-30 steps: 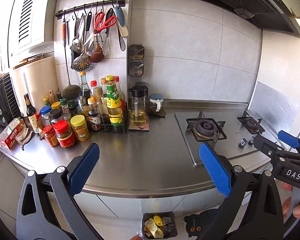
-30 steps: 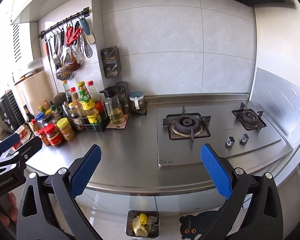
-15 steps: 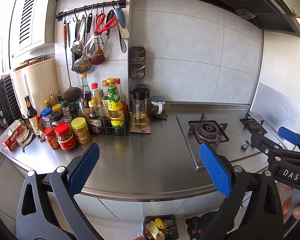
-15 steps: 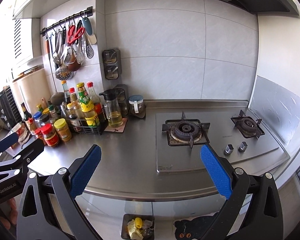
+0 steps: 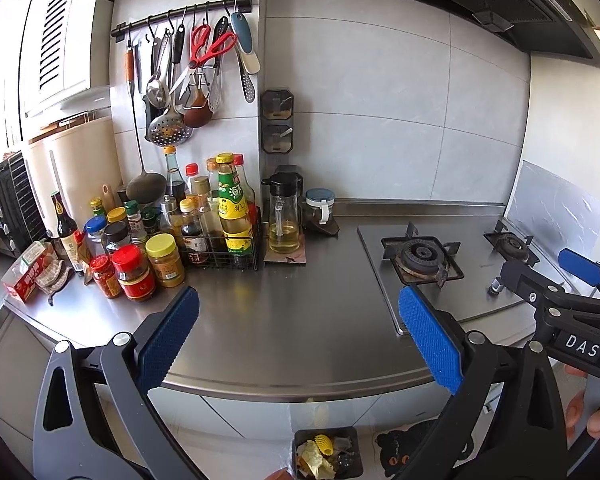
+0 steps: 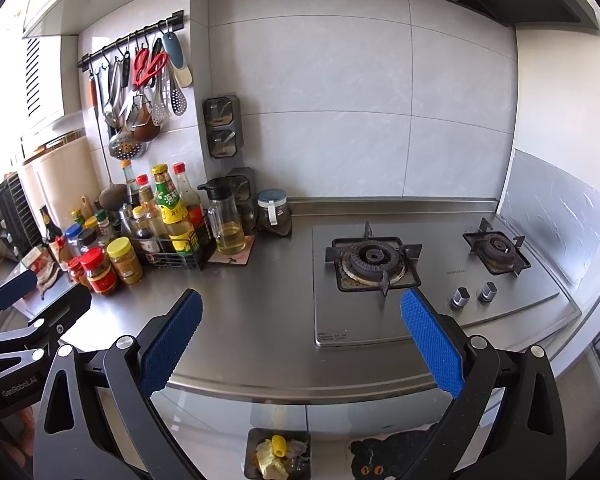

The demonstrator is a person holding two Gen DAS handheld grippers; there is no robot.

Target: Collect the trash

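A small dark trash bin (image 5: 327,453) stands on the floor below the counter edge, holding yellow scraps and crumpled paper; it also shows in the right wrist view as the trash bin (image 6: 278,456). My left gripper (image 5: 298,346) is open above the steel counter (image 5: 284,320), nothing between its blue pads. My right gripper (image 6: 300,344) is open too and empty, held over the counter in front of the stove. Each gripper shows at the edge of the other's view.
Sauce bottles and jars (image 5: 156,236) crowd the counter's left end, with a wire rack and an oil jug (image 5: 285,220). A two-burner gas stove (image 6: 416,272) fills the right. Utensils hang on a wall rail (image 5: 184,16). A cat-print mat (image 6: 384,456) lies on the floor.
Both grippers have risen and tilted slightly upward; the counter and bin sit lower in both views. Both stay open and empty.
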